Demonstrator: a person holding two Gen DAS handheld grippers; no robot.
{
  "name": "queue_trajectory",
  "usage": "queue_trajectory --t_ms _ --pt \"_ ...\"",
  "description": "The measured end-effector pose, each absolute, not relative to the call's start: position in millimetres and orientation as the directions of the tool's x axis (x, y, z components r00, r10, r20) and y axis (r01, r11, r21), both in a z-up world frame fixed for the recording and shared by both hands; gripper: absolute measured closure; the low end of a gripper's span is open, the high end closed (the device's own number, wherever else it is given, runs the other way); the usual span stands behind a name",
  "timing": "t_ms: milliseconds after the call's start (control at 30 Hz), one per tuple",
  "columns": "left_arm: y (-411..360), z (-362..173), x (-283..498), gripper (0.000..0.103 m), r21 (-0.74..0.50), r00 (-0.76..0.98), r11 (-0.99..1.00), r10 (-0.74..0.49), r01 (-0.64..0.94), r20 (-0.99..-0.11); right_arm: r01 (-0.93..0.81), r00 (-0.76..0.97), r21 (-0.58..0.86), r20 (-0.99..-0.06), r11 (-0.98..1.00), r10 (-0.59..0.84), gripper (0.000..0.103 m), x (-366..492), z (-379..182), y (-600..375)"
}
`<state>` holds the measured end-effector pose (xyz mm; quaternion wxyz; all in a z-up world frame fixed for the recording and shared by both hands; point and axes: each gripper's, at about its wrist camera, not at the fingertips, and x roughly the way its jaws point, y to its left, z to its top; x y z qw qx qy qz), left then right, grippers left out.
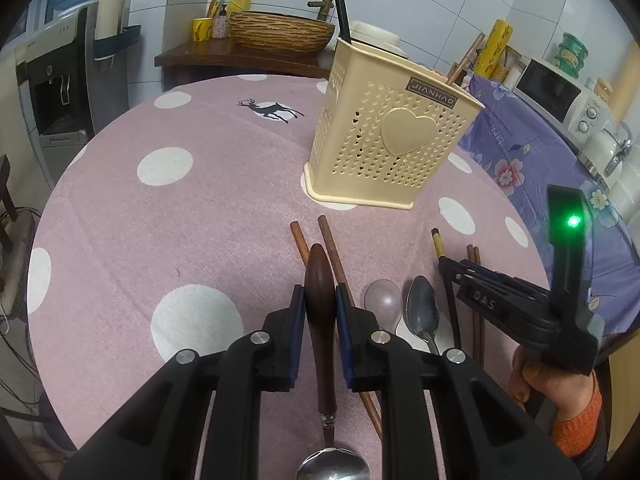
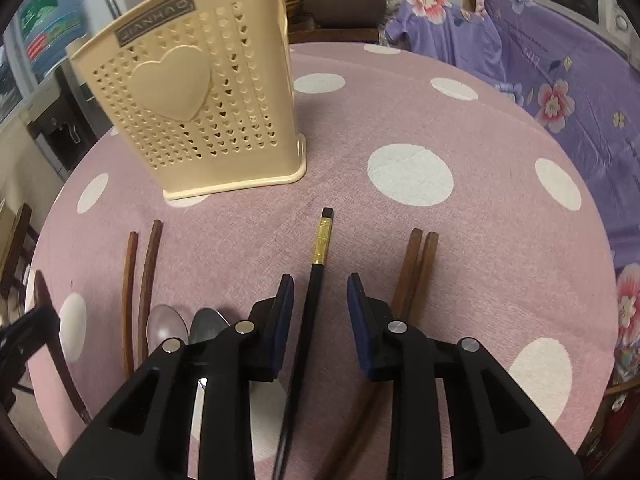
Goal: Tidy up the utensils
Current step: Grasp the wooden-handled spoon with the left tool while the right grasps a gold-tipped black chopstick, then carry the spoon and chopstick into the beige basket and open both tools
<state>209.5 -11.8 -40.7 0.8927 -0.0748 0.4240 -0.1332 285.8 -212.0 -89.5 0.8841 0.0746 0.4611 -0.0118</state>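
Observation:
My left gripper is shut on the dark wooden handle of a spoon, whose metal bowl hangs near the lens, lifted off the pink dotted table. A cream perforated utensil holder stands behind, with a black chopstick upright in it. My right gripper is open astride a black, gold-banded chopstick lying on the cloth, with gaps on both sides. Brown chopsticks, a clear spoon and a metal spoon lie alongside.
A purple floral cloth covers a counter at the right, with a microwave on it. A woven basket sits on a shelf behind the table, and a water dispenser stands at the left. A hand in an orange sleeve holds the right gripper.

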Motion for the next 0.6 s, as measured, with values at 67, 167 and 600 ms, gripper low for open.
queue_trajectory --t_ms 67,167,600 --pt "-10.4 -40.4 210.3 0.087 -0.249 0.607 0.953 -0.303 0.174 -0.735 0.092 0.563 0.098 -0.826 0.991 0.029 0.076 290.8 -92.6 -206.5" --pt "-8.2 -39.1 211.2 0.087 -0.252 0.613 0.952 -0.306 0.175 -0.729 0.102 0.563 0.066 -0.827 0.993 -0.003 0.077 294.7 -92.0 -202.6" --pt "0.3 -26.4 211.3 0.087 -0.257 0.656 0.952 -0.302 0.168 -0.692 0.16 0.566 0.125 -0.824 0.979 0.013 0.095 314.0 -92.9 -212.1"
